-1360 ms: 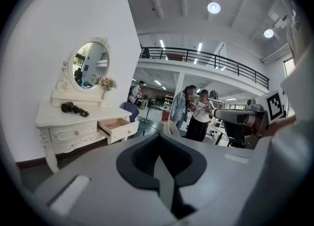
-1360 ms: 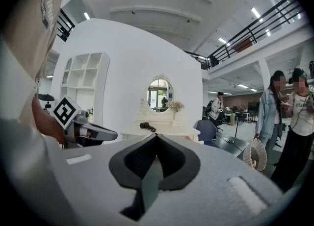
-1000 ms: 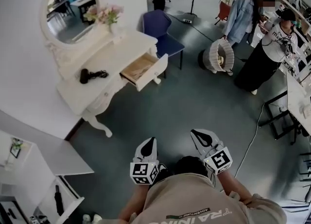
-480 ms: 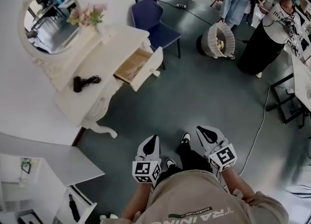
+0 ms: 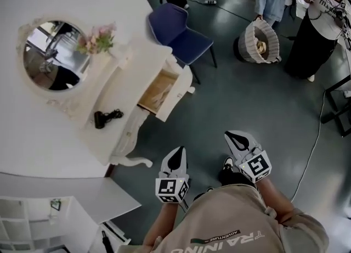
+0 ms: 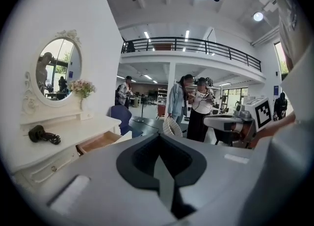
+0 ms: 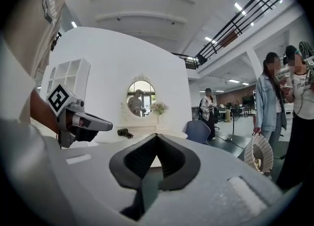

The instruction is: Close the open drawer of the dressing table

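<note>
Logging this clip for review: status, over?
Left gripper shut, empty; right gripper shut, empty. Drawer open, neither gripper touching it. Blue chair beside drawer, not between.

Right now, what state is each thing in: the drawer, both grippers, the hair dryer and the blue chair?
Drawer: open, pulled out.
Left gripper: shut, empty.
Right gripper: shut, empty.
Hair dryer: lying on the dressing table.
Blue chair: unoccupied.

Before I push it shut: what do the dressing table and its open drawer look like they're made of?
Dressing table: probably wood painted white, with a smooth finish; the even white coat and carved curved leg suggest it. Drawer: white painted front; the inside looks like bare tan wood or plywood.
</note>
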A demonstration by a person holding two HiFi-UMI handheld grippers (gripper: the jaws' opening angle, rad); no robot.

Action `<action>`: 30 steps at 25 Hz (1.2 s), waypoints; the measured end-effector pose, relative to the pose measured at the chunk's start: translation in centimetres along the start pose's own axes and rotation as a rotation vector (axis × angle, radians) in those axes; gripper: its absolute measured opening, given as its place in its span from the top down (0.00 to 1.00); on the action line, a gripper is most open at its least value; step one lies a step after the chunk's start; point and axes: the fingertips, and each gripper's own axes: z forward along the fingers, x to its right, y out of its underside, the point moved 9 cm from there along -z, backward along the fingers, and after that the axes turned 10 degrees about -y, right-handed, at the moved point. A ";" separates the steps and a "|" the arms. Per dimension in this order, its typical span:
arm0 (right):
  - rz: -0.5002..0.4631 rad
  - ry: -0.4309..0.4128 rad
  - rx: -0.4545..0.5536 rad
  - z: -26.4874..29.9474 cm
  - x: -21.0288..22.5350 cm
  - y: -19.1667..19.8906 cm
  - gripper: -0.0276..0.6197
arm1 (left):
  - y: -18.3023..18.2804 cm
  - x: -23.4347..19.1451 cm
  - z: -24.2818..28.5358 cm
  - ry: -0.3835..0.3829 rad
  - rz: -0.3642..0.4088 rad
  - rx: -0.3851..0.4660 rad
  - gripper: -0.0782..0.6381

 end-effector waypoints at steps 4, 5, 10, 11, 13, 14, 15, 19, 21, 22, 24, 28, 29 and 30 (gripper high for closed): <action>-0.013 -0.027 0.008 1.5 3.2 -0.6 0.95 | -1.5 -0.5 3.3 -0.036 -0.055 0.007 0.87; -0.017 -0.040 0.008 1.7 3.8 -0.7 0.95 | -1.6 -0.6 3.8 -0.052 -0.068 0.007 0.87; 0.086 -0.082 0.015 2.8 6.8 0.6 0.95 | -0.9 -0.6 5.6 -0.094 -0.135 -0.030 0.87; 0.122 -0.078 0.016 2.7 7.2 0.9 0.95 | -0.6 -0.5 5.6 -0.097 -0.140 -0.045 0.87; 0.155 -0.067 0.013 2.9 8.1 1.2 0.95 | -0.1 -0.6 5.9 -0.110 -0.122 -0.067 0.87; 0.160 -0.066 0.010 3.2 8.4 1.4 0.95 | 0.0 -0.7 6.1 -0.117 -0.110 -0.075 0.87; 0.161 -0.068 0.005 3.5 8.5 1.5 0.95 | 0.1 -1.0 6.3 -0.122 -0.107 -0.084 0.87; 0.153 -0.091 -0.028 4.7 9.2 2.0 0.95 | 0.6 -2.0 8.0 -0.134 -0.138 -0.105 0.87; 0.164 -0.094 -0.034 5.2 10.0 2.2 0.95 | 0.5 -2.4 9.5 -0.129 -0.164 -0.103 0.87; 0.168 -0.092 -0.033 5.4 10.4 2.1 0.95 | 0.4 -2.6 10.3 -0.122 -0.173 -0.098 0.87; 0.158 -0.086 -0.034 6.0 11.1 1.6 0.95 | -0.1 -3.0 12.1 -0.109 -0.172 -0.089 0.87; 0.102 -0.086 -0.064 8.0 12.8 0.5 0.95 | -1.1 -4.5 16.0 -0.110 -0.174 -0.075 0.87; 0.095 -0.088 -0.072 8.5 13.3 0.3 0.95 | -1.4 -4.8 16.8 -0.110 -0.175 -0.069 0.87; 0.089 -0.089 -0.078 9.1 13.8 0.0 0.95 | -1.7 -5.2 17.5 -0.108 -0.171 -0.060 0.87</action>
